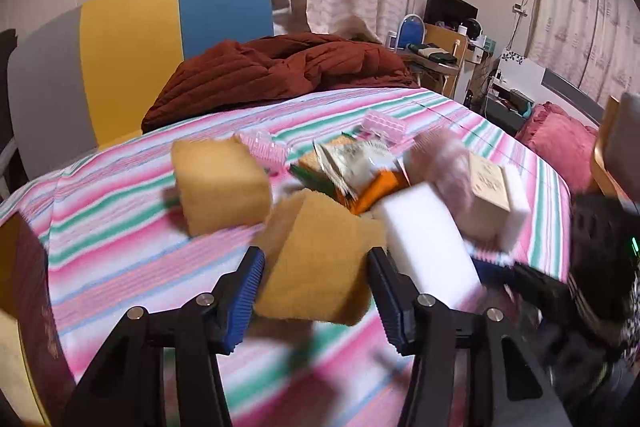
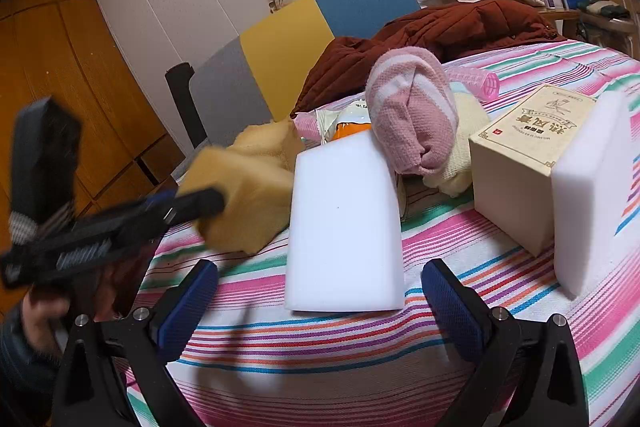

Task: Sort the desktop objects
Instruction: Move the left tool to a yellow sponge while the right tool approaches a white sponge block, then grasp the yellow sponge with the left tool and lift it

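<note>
A: Two grippers are working over the striped cloth. What is the left gripper carrying?

B: Its jaws are closing on a yellow sponge, which is sitting between the blue pads and looks lifted off the cloth, though motion blur is leaving this uncertain. A second yellow sponge is lying beyond it, to the left.

A: And the right gripper?

B: Its jaws are standing wide and holding nothing. A white foam block is lying directly ahead of them, flat on the cloth, its near short edge just beyond the fingertips and its long axis running away from the tongs, tilted slightly.

A: Which hand is nearer that block?

B: The right one, judging from its wrist view. A straight advance would probably be bringing the pads along the block's two long sides. A second white block is standing upright to the right, touching a cardboard box; a rolled pink towel is resting behind.
</note>
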A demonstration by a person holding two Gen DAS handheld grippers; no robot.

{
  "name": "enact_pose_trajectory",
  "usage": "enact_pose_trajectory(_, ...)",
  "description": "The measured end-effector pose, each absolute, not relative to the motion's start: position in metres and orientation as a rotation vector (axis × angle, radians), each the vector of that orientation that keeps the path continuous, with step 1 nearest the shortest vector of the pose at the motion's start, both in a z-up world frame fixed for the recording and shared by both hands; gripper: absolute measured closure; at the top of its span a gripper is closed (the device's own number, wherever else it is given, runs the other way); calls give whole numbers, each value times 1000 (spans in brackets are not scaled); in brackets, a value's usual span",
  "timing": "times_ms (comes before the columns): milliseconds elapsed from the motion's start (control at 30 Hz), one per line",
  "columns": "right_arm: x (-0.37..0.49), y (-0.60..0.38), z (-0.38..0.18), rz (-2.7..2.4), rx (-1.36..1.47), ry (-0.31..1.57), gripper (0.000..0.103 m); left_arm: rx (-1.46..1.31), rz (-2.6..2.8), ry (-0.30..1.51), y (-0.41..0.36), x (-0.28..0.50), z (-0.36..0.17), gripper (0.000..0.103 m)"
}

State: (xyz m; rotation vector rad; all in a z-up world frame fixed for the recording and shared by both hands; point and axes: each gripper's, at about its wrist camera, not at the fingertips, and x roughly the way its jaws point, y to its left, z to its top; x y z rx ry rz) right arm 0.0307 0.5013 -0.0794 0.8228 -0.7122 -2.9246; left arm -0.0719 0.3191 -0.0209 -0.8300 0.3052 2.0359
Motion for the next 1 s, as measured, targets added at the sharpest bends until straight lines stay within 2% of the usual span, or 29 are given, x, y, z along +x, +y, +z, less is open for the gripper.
enact_pose_trajectory(367, 30, 499, -78, -2932, 839, -701, 0, -883, 2040, 251, 257, -28, -45, 52)
enact_pose_trajectory(500, 31, 498, -78, -2940, 851, -694, 0, -881, 2063, 238, 244, -24, -51, 50)
enact_pose_trajectory(767, 21, 493, -71, -2960, 997, -647, 0, -900, 2026, 102, 220, -32, -64, 46)
enact_pose_trajectory(1000, -2, 488, -59, -3045, 1079, -514, 2, -890, 1957, -47, 207, -39, -70, 44)
